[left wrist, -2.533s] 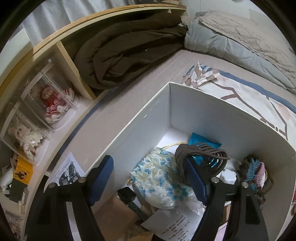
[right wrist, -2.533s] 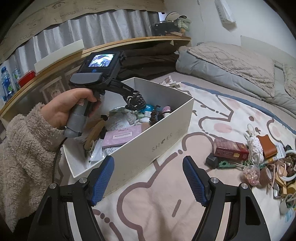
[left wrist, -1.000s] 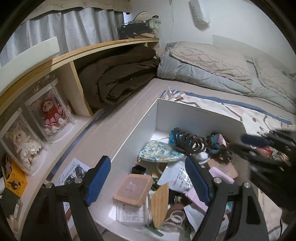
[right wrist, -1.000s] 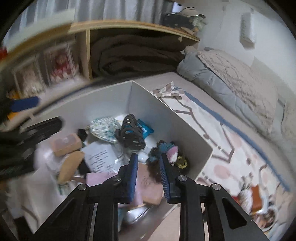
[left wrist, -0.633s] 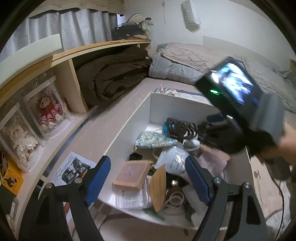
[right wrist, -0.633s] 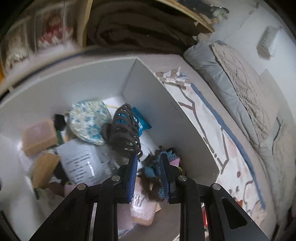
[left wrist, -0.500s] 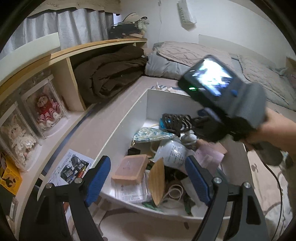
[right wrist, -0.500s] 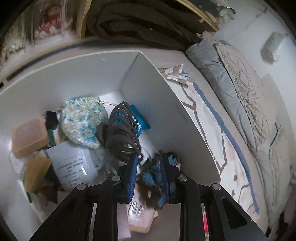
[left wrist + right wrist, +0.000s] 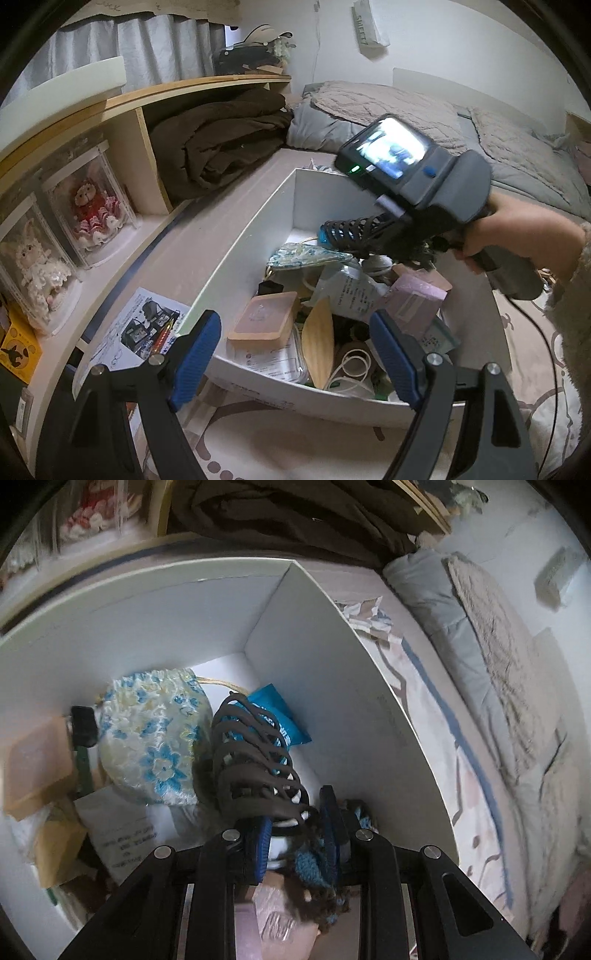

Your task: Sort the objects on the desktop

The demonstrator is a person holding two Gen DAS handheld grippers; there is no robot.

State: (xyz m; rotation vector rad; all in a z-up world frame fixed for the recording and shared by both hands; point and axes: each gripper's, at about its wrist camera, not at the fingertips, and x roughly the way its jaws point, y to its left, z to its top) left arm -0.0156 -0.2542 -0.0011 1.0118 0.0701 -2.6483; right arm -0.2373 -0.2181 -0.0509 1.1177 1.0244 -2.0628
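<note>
Hair claw (image 9: 354,230), left wrist view: it lay ahead of my left gripper (image 9: 295,354), whose jaws stood wide and empty over the white box (image 9: 236,258). Right wrist view: my right gripper (image 9: 297,834) had narrowed onto the claw's (image 9: 255,760) base beside a floral pouch (image 9: 151,734).

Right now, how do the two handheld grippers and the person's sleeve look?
The left gripper has black angular arms, silver bolts and ribbed blue finger pads. The right gripper matches; from outside it shows a grey pistol handle, a small lit screen and a thin black cable. The fuzzy cream sleeve covers the wrist.
</note>
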